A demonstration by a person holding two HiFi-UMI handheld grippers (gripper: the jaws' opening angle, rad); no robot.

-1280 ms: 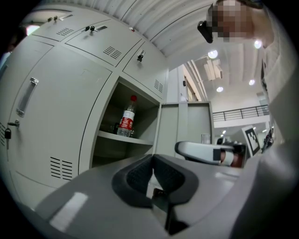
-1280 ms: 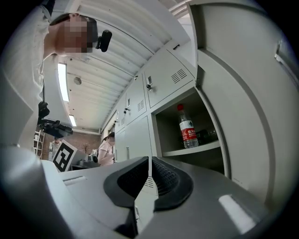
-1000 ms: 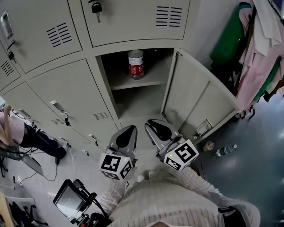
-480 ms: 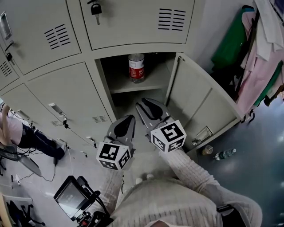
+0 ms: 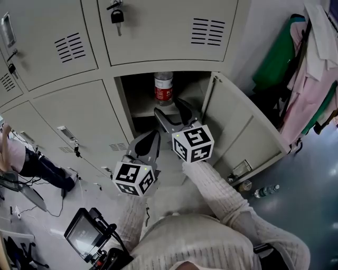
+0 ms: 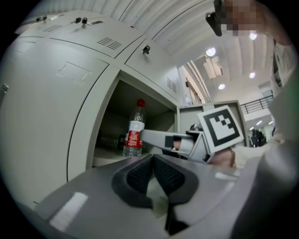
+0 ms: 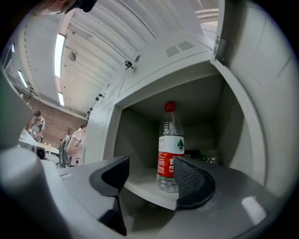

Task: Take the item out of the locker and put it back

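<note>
- The water bottle [image 5: 163, 88], clear plastic with a red cap and a red-and-white label, stands upright on the shelf [image 5: 138, 111] inside the open locker compartment [image 5: 138, 88], near the shelf's front edge.
- Nothing touches the water bottle; the right gripper view shows it [image 7: 170, 147] framed in the gap of the tongs, but farther in than their tips.
- Some dim, clear things lie at the back of the shelf behind it; what they are cannot be made out.
- The right tongs [image 5: 171, 109] point into the compartment, just in front of the shelf. Their jaws have just been opening and now stand spread, with nothing between the pads.
- The left tongs [image 5: 150, 141] hang lower and nearer the person, to the left of the right ones, in front of the closed door below the opening. Their jaws are pressed together at the tips and hold nothing.
- The compartment's door [image 5: 240, 132] is swung wide open to the right.
- A padlock [image 5: 116, 16] hangs on the closed door above.
- Clothes [image 5: 311, 68] hang at the far right, and another bottle [image 5: 266, 191] lies on the dark floor below them.
</note>
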